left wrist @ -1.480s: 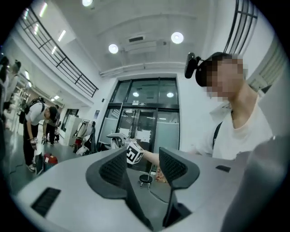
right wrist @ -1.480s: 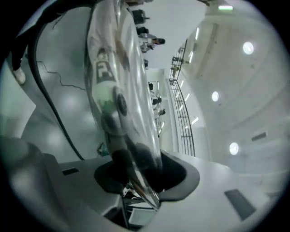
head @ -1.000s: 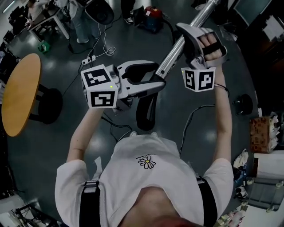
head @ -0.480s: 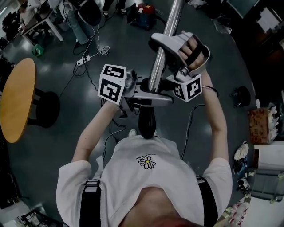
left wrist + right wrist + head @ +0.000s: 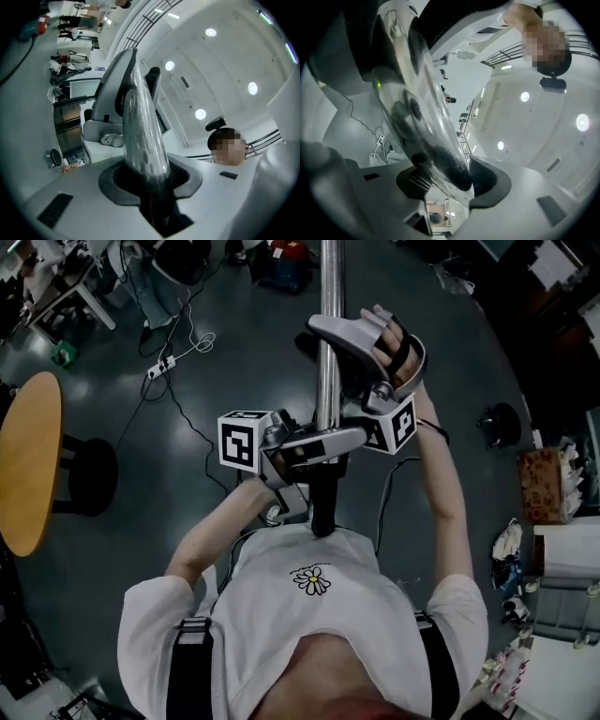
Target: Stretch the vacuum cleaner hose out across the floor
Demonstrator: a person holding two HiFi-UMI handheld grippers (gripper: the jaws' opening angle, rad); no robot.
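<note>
Over grey floor (image 5: 141, 512): left claw (image 5: 349, 437), jaws just closing, clamped on metal tube (image 5: 328, 352); right claw (image 5: 323, 334), jaws just easing wider, gripping same tube farther along.

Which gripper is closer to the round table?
Left. The left gripper, jaws just closing on the tube, is on the table's side. The right gripper, jaws just opening a little around the tube, is past the tube, farther from the table.
</note>
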